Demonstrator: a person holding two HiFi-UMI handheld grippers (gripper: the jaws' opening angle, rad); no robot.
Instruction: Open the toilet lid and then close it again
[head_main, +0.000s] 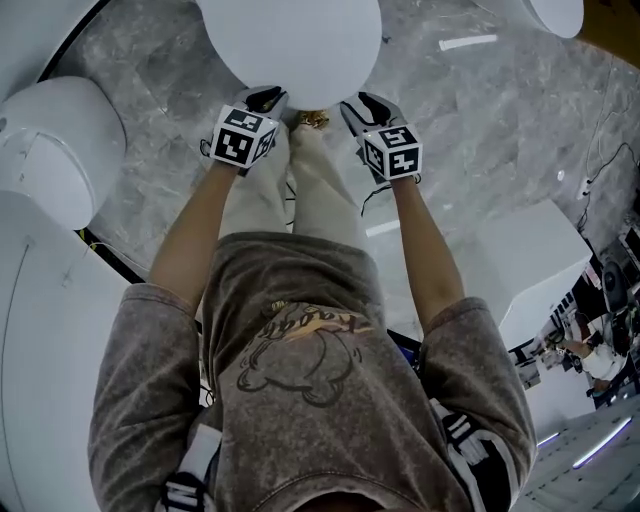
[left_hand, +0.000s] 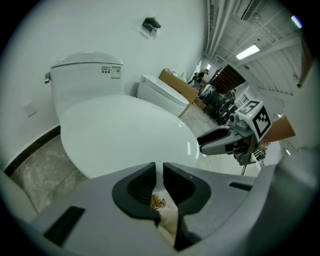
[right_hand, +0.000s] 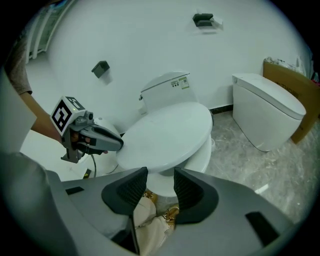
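The white toilet lid (head_main: 290, 40) lies down flat on the bowl, seen also in the left gripper view (left_hand: 125, 130) and the right gripper view (right_hand: 170, 132). My left gripper (head_main: 268, 98) hovers at the lid's front rim on its left side. Its jaws (left_hand: 159, 172) are nearly together with a thin slit and nothing between them. My right gripper (head_main: 368, 103) is at the front rim on the right side, its jaws (right_hand: 161, 180) open and empty. Each gripper shows in the other's view, left (right_hand: 117, 142) and right (left_hand: 207, 142), close to the rim; contact cannot be told.
The cistern (left_hand: 87, 75) stands against the white wall behind the lid. A second toilet (right_hand: 267, 110) and a cardboard box (right_hand: 292, 95) are to the right. Another white fixture (head_main: 60, 140) is at the left, a white block (head_main: 530, 260) at the right. The person's legs stand just before the bowl.
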